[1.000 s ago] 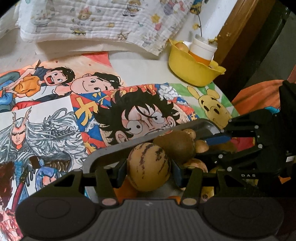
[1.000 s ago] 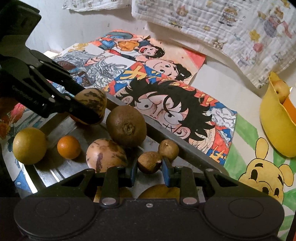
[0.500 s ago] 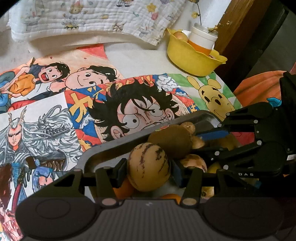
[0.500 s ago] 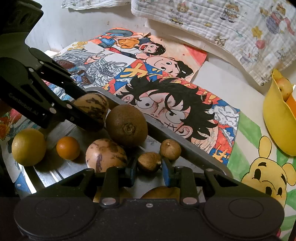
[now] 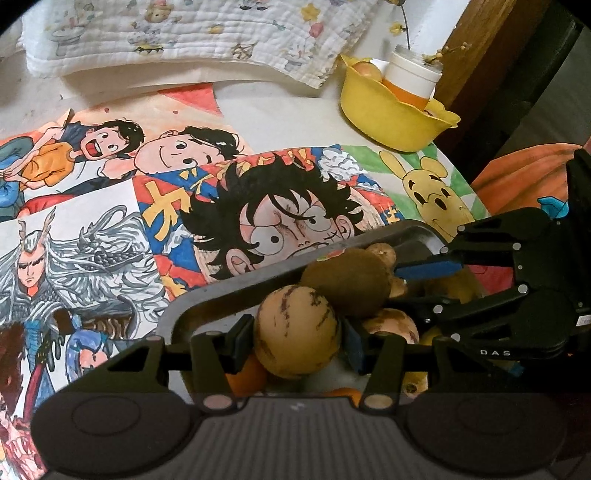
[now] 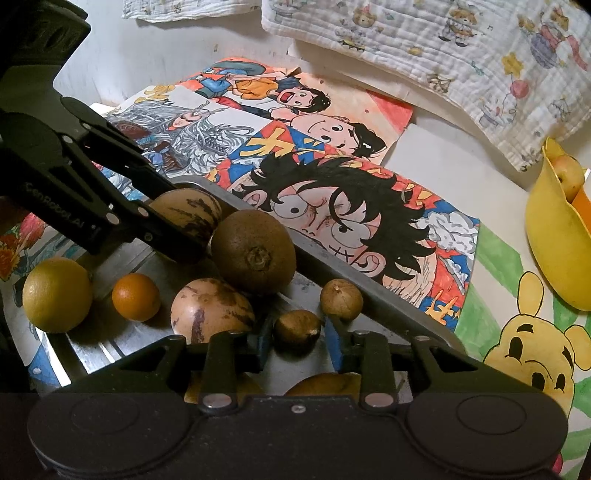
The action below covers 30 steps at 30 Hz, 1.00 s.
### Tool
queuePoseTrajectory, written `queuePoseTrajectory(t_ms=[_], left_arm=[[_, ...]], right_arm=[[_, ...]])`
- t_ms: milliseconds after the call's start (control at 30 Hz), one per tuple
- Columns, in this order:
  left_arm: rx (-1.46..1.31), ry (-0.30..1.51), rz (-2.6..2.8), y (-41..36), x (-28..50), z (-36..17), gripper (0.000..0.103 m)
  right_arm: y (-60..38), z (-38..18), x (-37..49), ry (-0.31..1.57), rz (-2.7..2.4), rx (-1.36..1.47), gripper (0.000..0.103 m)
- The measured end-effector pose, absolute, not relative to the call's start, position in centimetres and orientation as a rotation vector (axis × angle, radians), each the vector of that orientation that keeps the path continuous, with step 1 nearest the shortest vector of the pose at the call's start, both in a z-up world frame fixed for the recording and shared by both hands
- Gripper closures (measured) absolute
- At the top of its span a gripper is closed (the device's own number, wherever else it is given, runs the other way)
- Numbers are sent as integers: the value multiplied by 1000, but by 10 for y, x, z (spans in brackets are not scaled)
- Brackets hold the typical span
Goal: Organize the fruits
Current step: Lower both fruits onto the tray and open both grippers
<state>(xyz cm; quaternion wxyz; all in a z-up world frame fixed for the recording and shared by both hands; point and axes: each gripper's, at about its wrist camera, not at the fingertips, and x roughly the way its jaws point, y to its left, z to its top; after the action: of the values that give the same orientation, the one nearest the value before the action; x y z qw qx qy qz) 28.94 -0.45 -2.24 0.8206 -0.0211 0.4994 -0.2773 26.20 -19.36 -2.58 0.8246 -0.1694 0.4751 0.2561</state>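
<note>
My left gripper [image 5: 297, 336] is shut on a tan striped melon [image 5: 297, 330] and holds it above the metal tray [image 5: 236, 291]; the melon also shows in the right wrist view [image 6: 188, 214]. My right gripper [image 6: 298, 338] has its jaws around a small brown fruit [image 6: 297, 326] lying in the tray [image 6: 332, 254], with a gap on the right side. Also in the tray are a kiwi [image 6: 255, 254], a second striped melon [image 6: 210, 310], a small orange [image 6: 136, 297], a lemon [image 6: 57, 293] and another small brown fruit [image 6: 340, 298].
A yellow bowl [image 5: 391, 114] with a fruit and a white-lidded jar [image 5: 413, 79] stands at the far right. Cartoon drawings [image 5: 288, 210] cover the table. A quilted cloth [image 5: 177, 33] lies along the back. Two yellowish fruits lie under my right gripper body.
My left gripper has lifted the striped melon and drawn back slightly over the tray. My right gripper's jaws have opened a little around the small brown fruit.
</note>
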Motion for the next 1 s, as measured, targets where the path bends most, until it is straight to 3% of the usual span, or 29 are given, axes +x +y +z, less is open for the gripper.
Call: queuePoseTrajectory(t_ms=[500,833,1000], left_arm=[[-86,1044,-554,4,285,-19,45],[-53,995,-514,5,268,-7,26],[-45,952,-478,6,257,0,17]], right_arm=[[-197,-24,258,984,524,-338,57],[-205,-12,246,939,490,-299,44],[-212,-3,238,893,483,-236,30]])
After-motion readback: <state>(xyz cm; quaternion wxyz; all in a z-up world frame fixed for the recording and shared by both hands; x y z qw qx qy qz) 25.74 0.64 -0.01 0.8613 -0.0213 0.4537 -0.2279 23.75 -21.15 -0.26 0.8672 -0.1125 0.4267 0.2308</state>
